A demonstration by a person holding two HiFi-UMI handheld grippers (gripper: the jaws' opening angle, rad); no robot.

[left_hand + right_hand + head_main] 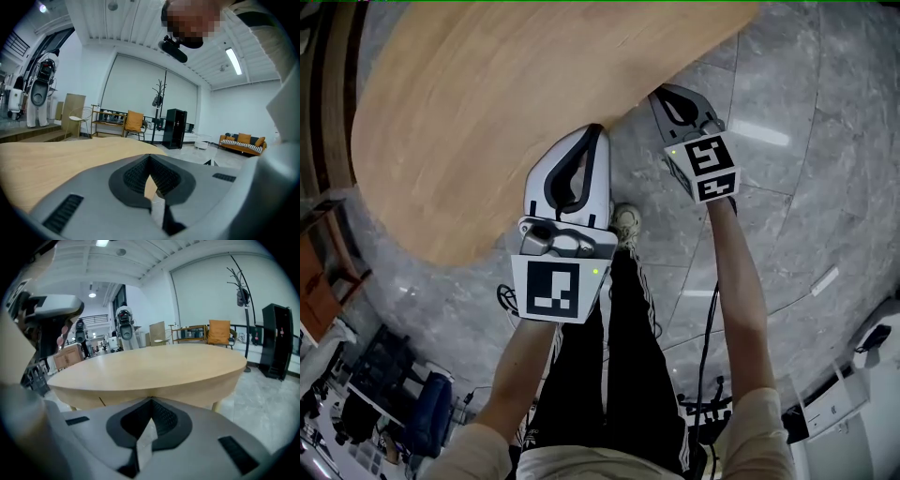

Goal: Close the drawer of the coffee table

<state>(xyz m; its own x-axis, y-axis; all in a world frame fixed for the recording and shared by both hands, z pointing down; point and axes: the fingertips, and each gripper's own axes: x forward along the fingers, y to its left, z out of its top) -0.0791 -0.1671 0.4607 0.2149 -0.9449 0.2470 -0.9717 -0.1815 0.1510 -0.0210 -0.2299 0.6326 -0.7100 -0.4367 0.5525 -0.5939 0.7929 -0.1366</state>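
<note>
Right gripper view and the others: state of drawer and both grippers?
Drawer: front flush with table edge, looks closed.
Left gripper: shut, empty.
Right gripper: shut, empty, facing the drawer.

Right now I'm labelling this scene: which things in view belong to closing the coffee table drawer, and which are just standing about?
For the job: coffee table, left gripper, right gripper, both with fingers shut and empty.
Standing about: orange chair, black cabinet, coat stand, orange sofa.
</note>
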